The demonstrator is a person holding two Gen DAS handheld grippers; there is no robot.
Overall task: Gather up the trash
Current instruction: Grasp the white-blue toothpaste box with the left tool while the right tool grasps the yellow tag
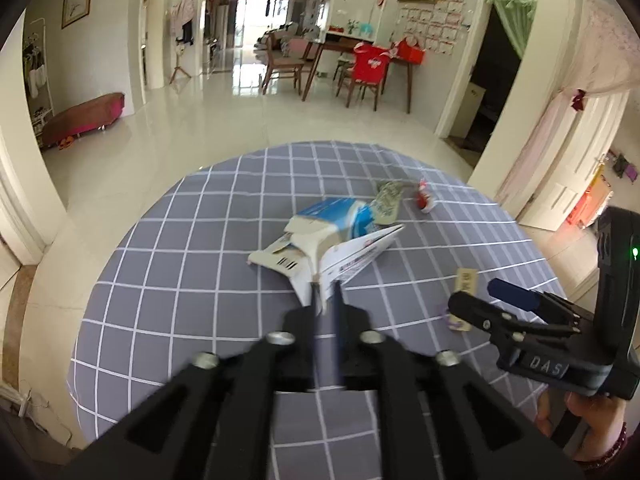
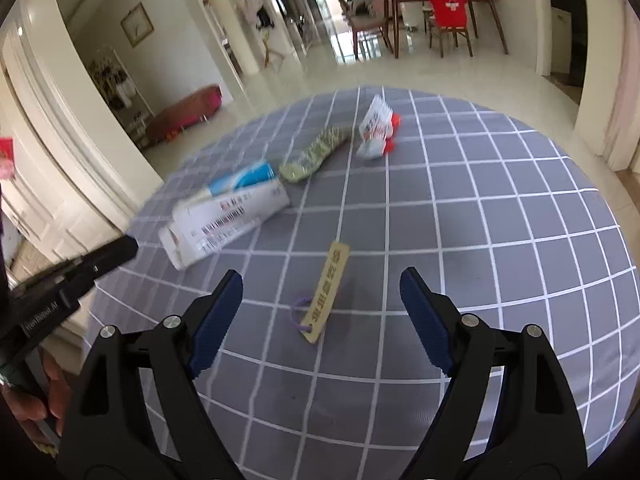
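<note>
Paper tag (image 2: pixel 328 293) between wide-apart right gripper (image 2: pixel 322 318) fingers — untouched.

Two handheld black plastic grippers: the right gripper (image 2: pixel 322 312) carries ribbed blue pads (image 2: pixel 426 320) and silver pivot screws (image 2: pixel 470 320); the left gripper (image 1: pixel 327 300) shows matching screws. White lettering marks both bodies, a green light (image 1: pixel 635 253) glows at right, and a beaded bracelet (image 1: pixel 612 446) sits lower right.
</note>
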